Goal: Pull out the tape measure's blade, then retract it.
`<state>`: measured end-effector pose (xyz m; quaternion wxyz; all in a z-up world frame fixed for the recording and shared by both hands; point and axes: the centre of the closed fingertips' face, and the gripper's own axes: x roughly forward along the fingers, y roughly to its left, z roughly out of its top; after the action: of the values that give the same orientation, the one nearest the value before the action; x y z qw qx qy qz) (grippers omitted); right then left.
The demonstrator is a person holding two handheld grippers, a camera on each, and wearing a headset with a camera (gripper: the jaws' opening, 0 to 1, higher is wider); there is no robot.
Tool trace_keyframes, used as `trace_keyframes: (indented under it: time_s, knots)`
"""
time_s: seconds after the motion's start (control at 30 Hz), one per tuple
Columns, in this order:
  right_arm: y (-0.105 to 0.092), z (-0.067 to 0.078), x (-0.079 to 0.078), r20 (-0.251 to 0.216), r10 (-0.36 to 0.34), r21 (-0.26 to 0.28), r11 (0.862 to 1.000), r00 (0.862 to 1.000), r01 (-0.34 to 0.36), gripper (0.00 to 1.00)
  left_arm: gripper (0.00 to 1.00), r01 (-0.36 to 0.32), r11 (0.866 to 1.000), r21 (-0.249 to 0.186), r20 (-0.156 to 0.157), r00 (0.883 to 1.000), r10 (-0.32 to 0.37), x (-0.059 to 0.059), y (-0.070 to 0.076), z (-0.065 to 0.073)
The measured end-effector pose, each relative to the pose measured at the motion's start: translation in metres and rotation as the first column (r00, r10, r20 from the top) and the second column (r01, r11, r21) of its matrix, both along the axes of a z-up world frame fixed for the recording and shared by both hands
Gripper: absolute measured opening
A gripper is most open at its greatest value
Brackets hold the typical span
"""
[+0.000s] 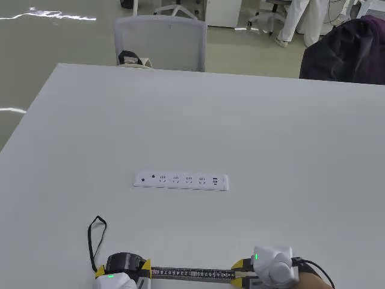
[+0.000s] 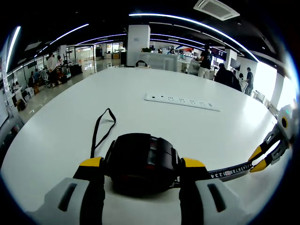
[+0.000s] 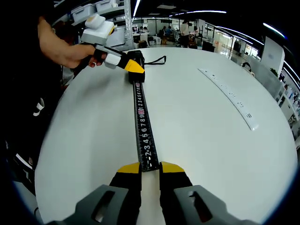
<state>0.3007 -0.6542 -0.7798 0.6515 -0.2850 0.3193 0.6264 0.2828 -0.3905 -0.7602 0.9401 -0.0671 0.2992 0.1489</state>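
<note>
The left tool (image 2: 141,164) is clamped on the case (image 2: 140,152), which sits at the near edge of the worktop (image 1: 240,120), about 7 o'clock in the head view. The right tool (image 3: 150,167) is pinched shut on the tip of the blade (image 3: 142,117), at about 5 o'clock. The blade is drawn out straight between them, with its long axis running 9 to 3. From the right tool the case lies at 9. In the right gripper view it is dead ahead, at 12. Retracting likely calls for the right tool to travel toward 9 along that axis while the left tool holds the case. The strip (image 1: 180,180) lies well apart at 12.
</note>
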Motion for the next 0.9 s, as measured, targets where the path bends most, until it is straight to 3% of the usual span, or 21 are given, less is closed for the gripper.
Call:
trace_keyframes:
  time_s: [0.1, 0.43, 0.7, 0.9]
  knots:
    - [0.003, 0.000, 0.000, 0.001, 0.001, 0.002, 1.000, 1.000, -0.001, 0.12, 0.61, 0.002, 1.000, 0.000, 0.000, 1.000, -0.002, 0.001, 0.001, -0.003]
    - [0.014, 0.001, -0.001, -0.001, 0.009, 0.012, 1.000, 1.000, -0.009, 0.12, 0.61, 0.003, 1.000, 0.001, 0.000, 1.000, -0.003, -0.001, -0.004, 0.005]
    - [0.022, 0.000, -0.002, -0.006, 0.013, 0.018, 1.000, 1.000, -0.013, 0.13, 0.61, 0.006, 1.000, 0.000, -0.001, 1.000, -0.006, 0.001, -0.002, 0.000]
    - [0.028, -0.001, -0.004, -0.007, 0.016, 0.023, 1.000, 1.000, -0.016, 0.13, 0.62, 0.006, 1.000, 0.001, -0.001, 1.000, -0.006, 0.000, -0.004, 0.005]
